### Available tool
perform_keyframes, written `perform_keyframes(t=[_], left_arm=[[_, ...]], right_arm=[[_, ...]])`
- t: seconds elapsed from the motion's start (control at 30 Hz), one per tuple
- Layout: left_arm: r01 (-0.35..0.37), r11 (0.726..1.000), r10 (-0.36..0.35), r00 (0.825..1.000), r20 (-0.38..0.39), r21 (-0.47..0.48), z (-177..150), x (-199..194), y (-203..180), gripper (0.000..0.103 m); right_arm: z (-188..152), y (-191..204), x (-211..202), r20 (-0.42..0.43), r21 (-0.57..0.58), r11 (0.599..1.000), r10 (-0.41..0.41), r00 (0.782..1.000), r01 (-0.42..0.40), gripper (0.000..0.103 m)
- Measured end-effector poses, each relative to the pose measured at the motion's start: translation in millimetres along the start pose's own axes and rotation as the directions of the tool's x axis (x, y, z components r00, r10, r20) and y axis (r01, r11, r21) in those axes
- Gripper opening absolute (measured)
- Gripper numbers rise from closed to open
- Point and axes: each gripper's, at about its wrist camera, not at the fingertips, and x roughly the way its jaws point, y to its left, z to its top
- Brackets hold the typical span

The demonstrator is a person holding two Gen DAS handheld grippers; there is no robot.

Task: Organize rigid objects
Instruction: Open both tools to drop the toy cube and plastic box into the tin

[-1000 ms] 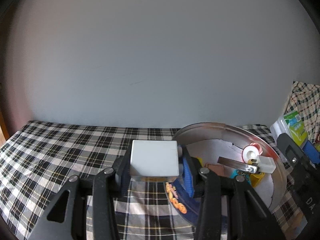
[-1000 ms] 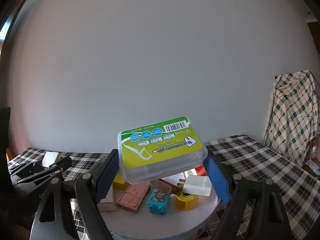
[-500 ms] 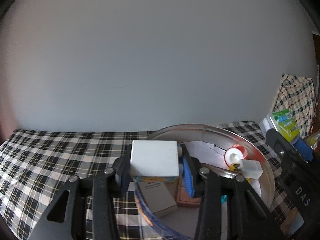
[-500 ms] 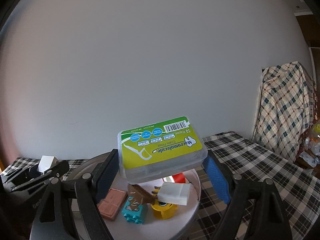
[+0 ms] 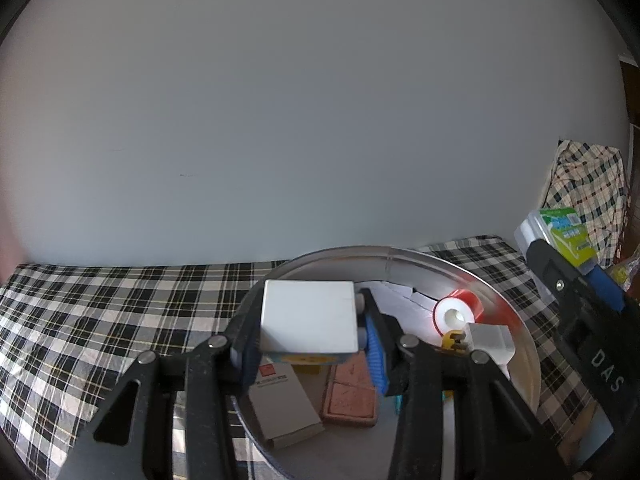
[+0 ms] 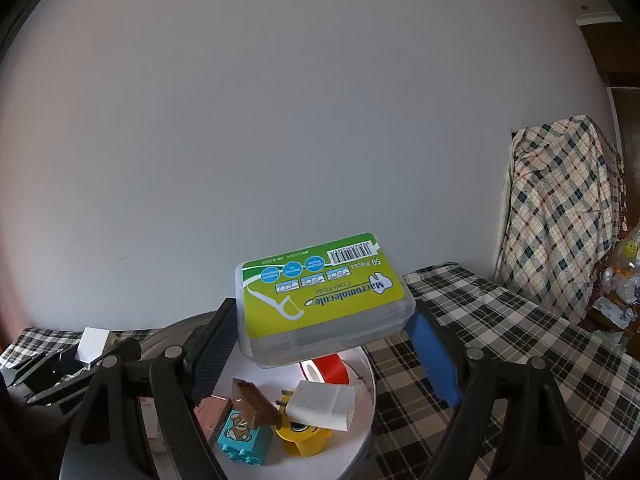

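My left gripper is shut on a small white box, held above the near-left rim of a round metal tin. My right gripper is shut on a clear dental-floss box with a green and yellow label, hanging over the same tin. From the left wrist view the floss box and the right gripper show at the far right. In the right wrist view the white box and the left gripper sit at the lower left.
The tin holds a red tape roll, a white plug adapter, a yellow toy, a teal bear block, brown pieces and a grey carton. A checked cloth covers the table. Draped plaid fabric stands right.
Both grippers have carried their boxes sideways over the tin, which now lies under them. The grips on the white box and the floss box are unchanged.
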Motion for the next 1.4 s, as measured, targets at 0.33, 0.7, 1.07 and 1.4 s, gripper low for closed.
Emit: perform_keyframes(t=[0.33,0.7,1.07,1.4], left_arm=[[0.015,1.000,-0.015,1.000,-0.024,0.011,8.3,7.9,-12.0,0.042],[0.032,0.999,-0.032,0.990,-0.141,0.002,21.7,37.0,-14.8,0.043],[0.057,0.997,-0.069,0.951,-0.300,-0.051,23.8,69.2,-10.4,0.043],[0.070,0.997,-0.081,0.926,-0.369,-0.043,15.4,78.7,-13.6,0.043]], right_arm=[[5.7,-4.2,14.6,0.003,-0.012,1.000,-0.022,1.000,0.022,0.085],[17.7,-4.2,41.0,-0.078,-0.010,1.000,-0.003,0.997,0.002,0.085],[28.4,15.0,104.4,-0.348,-0.063,0.997,0.022,0.937,-0.047,0.085],[14.9,50.0,142.6,-0.528,-0.147,0.984,0.011,0.849,-0.104,0.085]])
